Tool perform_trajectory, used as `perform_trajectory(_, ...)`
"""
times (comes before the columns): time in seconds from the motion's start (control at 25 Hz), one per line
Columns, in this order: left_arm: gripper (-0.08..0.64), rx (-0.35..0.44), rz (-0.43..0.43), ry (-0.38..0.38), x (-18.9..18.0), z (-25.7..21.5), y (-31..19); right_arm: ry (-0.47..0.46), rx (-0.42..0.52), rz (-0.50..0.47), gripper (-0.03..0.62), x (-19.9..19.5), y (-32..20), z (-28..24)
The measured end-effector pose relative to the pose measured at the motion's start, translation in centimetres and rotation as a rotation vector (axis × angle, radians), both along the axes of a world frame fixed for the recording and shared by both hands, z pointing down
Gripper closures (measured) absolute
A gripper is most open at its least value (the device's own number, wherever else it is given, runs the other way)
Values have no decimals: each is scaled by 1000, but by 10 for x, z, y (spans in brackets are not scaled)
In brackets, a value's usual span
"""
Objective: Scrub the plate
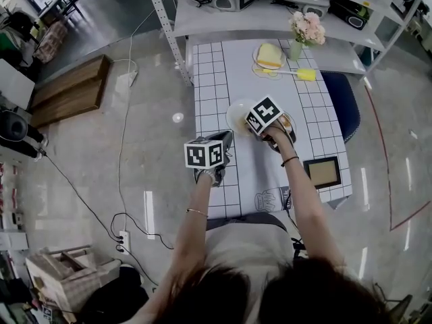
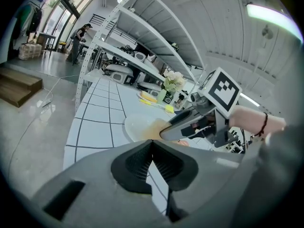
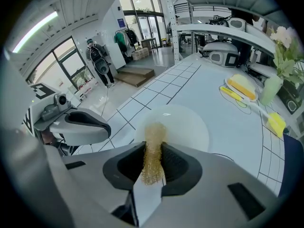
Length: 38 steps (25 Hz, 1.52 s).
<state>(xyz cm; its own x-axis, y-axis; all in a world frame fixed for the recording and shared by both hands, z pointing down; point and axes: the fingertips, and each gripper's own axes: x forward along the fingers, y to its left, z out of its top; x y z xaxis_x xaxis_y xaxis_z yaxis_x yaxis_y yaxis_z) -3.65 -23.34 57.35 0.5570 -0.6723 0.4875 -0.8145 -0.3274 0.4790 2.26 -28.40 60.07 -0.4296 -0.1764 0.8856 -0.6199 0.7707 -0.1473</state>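
A white plate (image 1: 236, 113) lies on the grid-lined table (image 1: 209, 79). My right gripper (image 1: 260, 117) hangs over the plate's near right edge, shut on a golden wire scrubber (image 3: 153, 148). The scrubber's tip reaches the near rim of the plate (image 3: 180, 125); I cannot tell whether it touches. My left gripper (image 1: 223, 144) hovers at the table's left front, a little short of the plate, shut with nothing between its fingers. In the left gripper view the plate (image 2: 137, 122) and the scrubber (image 2: 154, 128) lie ahead, with the right gripper (image 2: 178, 127) over them.
At the table's far end are a yellow sponge (image 1: 268, 54) on a dish, a yellow-headed brush (image 1: 302, 74) and a vase of flowers (image 1: 305, 31). A dark framed board (image 1: 322, 172) lies front right. A blue chair (image 1: 341, 103) stands right of the table; shelving stands behind.
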Motion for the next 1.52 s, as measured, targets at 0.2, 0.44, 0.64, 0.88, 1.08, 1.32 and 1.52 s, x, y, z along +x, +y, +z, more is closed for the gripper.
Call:
perform_trajectory(0.2,549,5,-2,6,-1,1,-1,-8,-5,-3,508,-5,2,1)
perform_trajectory(0.44,549,6,-2,20,0,4,-3,-18,-2,-13,508,-11,2,0)
perform_trajectory(0.64,549,-2,-10,11,-4,5,-3,-25,6,-25,508,-17,1,0)
perform_trajectory(0.88,549,-14,-18,10,-8,6,-1,-34,30,-38,508,-24,-1,0)
perform_trajectory(1.08,549,-12,-19,22,-8,7,-2,-45,47,-50,508,-30,-4,-2)
perform_trajectory(1.32,549,-22,-11,23,-4,10,0,-55,63,-73,508,-35,-5,-3)
perform_trajectory(1.52,549,-20,-11,24,-3,11,-2,-68,81,-85,508,-40,-9,-4)
